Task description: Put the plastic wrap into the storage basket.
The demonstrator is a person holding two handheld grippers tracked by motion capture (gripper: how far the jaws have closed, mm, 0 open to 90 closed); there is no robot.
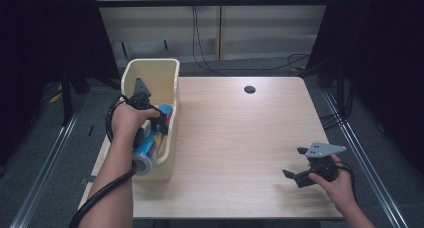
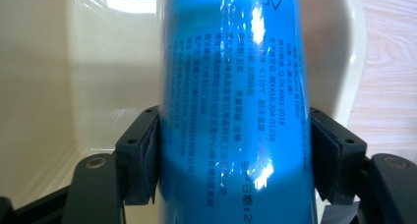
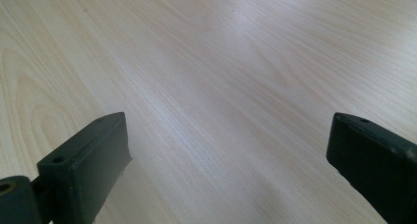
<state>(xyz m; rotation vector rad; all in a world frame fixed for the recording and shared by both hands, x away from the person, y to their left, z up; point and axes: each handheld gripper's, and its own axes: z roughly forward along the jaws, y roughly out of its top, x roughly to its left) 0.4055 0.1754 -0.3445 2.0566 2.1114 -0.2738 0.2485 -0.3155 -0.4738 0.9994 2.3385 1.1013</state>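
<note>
Right now the left gripper [image 1: 159, 122] clamps a blue can [image 1: 148, 149] between both pads, the can lying tilted inside the cream bin [image 1: 150, 70] at the table's [image 1: 235, 138] left edge. Well apart, the right gripper [image 1: 296, 163] rests near the right edge, jaws spread wide, nothing between them

Both forearms are bare, with no sleeves showing. The left gripper [image 1: 159, 122] near the cream bin [image 1: 171, 68] is black, topped by a grey three-cornered plate, and trails a thick black cable that loops at the wrist and runs along the forearm; its blocky jaws carry dark pads, small screw holes and brass-coloured pivot pins. The right gripper [image 1: 295, 162], well apart from the bin, is black with the same grey plate, dotted with small holes, a thin black cable and matt rectangular jaws with a screw hole each.
</note>
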